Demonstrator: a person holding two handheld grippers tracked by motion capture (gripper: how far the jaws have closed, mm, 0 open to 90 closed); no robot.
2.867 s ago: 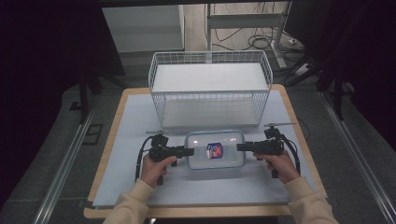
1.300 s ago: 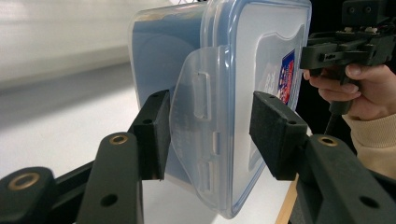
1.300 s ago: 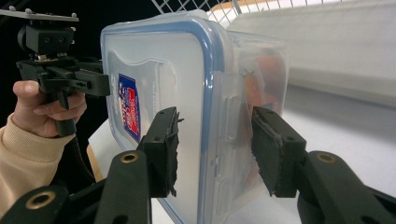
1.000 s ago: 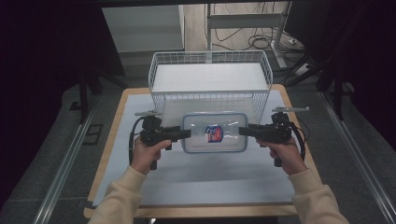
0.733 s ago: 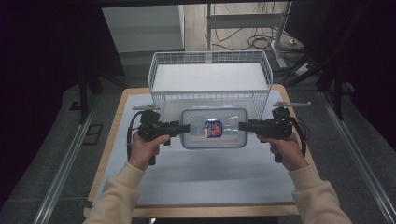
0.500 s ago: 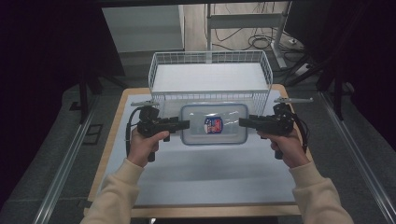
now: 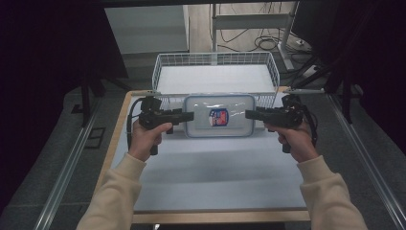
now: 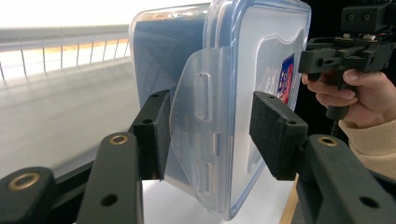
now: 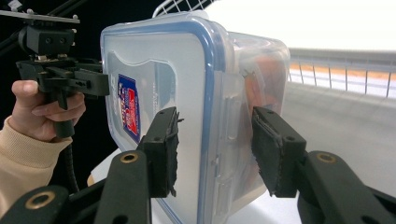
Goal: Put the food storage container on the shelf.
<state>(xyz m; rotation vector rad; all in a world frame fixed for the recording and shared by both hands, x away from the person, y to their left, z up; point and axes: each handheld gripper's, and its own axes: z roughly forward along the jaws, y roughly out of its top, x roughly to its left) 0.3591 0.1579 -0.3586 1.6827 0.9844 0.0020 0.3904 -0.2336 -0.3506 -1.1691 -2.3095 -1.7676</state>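
Note:
A clear plastic food box [image 7: 219,116] with a blue-edged lid and a red and blue label hangs level above the table, just in front of the wire basket. My left gripper [image 7: 190,116] holds its left end and my right gripper [image 7: 248,114] its right end. In the left gripper view the jaws straddle the box's side clasp [image 8: 198,121], with the pads [image 8: 159,135] at the lid and the body. In the right gripper view the jaws [image 9: 215,144] stand across the opposite end of the box [image 9: 187,84]. Something orange shows faintly inside the box.
A white wire basket [image 7: 214,53] stands at the back of the table, directly behind the box. The light tabletop [image 7: 210,172] with its wooden edge spreads below my arms. Dark curtains and floor rails flank the table.
Both grippers have lifted the box off the table and carried it away from the person, toward the basket. It now hangs higher and closer to the basket's front wall.

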